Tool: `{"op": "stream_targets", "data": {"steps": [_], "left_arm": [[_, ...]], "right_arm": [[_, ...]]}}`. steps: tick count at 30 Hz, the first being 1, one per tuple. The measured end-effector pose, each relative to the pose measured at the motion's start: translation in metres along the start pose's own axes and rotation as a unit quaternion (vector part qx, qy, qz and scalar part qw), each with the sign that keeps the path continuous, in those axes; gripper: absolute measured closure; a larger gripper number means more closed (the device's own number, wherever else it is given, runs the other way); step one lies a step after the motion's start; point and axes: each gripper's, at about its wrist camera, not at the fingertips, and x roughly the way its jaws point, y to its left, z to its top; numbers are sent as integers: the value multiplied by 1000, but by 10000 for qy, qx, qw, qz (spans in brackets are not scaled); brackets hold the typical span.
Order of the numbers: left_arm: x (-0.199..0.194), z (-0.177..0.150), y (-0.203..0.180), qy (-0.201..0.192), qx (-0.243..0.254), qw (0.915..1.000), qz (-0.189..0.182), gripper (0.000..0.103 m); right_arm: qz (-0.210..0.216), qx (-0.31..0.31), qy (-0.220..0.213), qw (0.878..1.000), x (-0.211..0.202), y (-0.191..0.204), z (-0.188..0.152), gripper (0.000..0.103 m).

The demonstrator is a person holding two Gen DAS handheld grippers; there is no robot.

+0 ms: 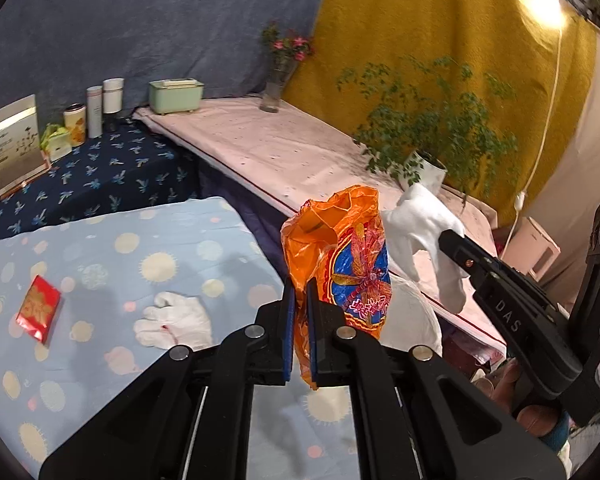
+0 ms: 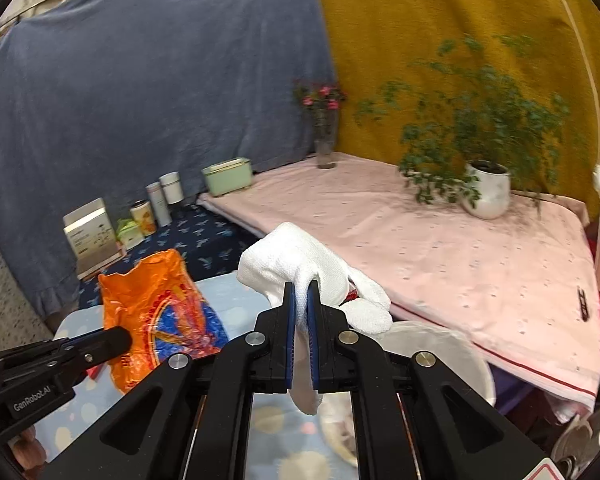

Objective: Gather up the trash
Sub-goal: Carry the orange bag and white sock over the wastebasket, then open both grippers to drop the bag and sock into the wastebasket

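**Orange bag and white glove both pinched aloft**

Orange plastic bag [image 1: 337,264], crumpled, is clamped in the left tool [image 1: 300,332], its lower end cut off behind the jaws. The right tool [image 2: 301,334] is closed on one white glove [image 2: 312,276]; something red peeks from its folds, too small to make out. Below, on the dotted blue sheet [image 1: 100,240], lie a second white glove [image 1: 176,320] and one red packet [image 1: 39,307]. Farther back, a pink cloth [image 2: 460,256] carries one potted plant [image 2: 486,188] and one flower vase [image 2: 326,148], both blurred.
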Motion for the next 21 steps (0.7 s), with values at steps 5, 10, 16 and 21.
{"op": "stream_targets", "data": {"steps": [5, 10, 16, 21], "left_arm": [[19, -2, -30, 131, 221, 9996, -150, 98], [37, -4, -58, 237, 439, 9983, -311, 98], [60, -4, -80, 371, 590, 9963, -508, 95], [70, -6, -91, 415, 708, 9956, -448, 76]], "right_arm": [[-302, 226, -22, 9993, -9, -38, -3, 97], [-505, 334, 33, 9982, -11, -63, -10, 97], [-662, 379, 147, 9970, -5, -81, -18, 97], [-778, 440, 202, 9958, 0, -92, -24, 82]]}}
